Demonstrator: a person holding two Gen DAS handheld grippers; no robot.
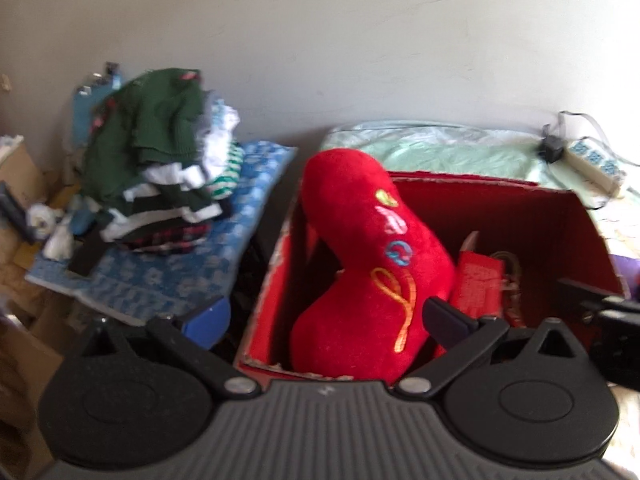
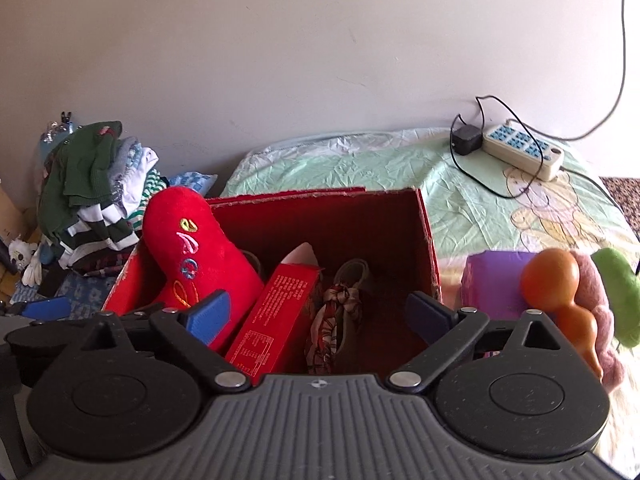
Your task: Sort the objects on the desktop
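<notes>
Both claws, left claw [image 1: 328,316] & right claw [image 2: 316,312], spread wide, grasping nothing. Orange gourd [image 2: 558,284] by worktop's right edge: light, stiff, slick — you pinch its narrow waist.

- The left gripper [image 1: 326,312] has its jaws spread wide, and nothing sits clamped between them.
- Its blue pads [image 1: 210,318] angle outward from one another, each carried on a black linkage arm that pivots from the ribbed grey body.
- The right gripper [image 2: 320,314] is likewise spread wide, gripping nothing.
- Its fingers [image 2: 210,312] are tipped in blue, the left one brightly lit, the right one in shadow.
- The right gripper's black frame shows at the right edge of the left wrist view, so the two sit close side by side.
</notes>
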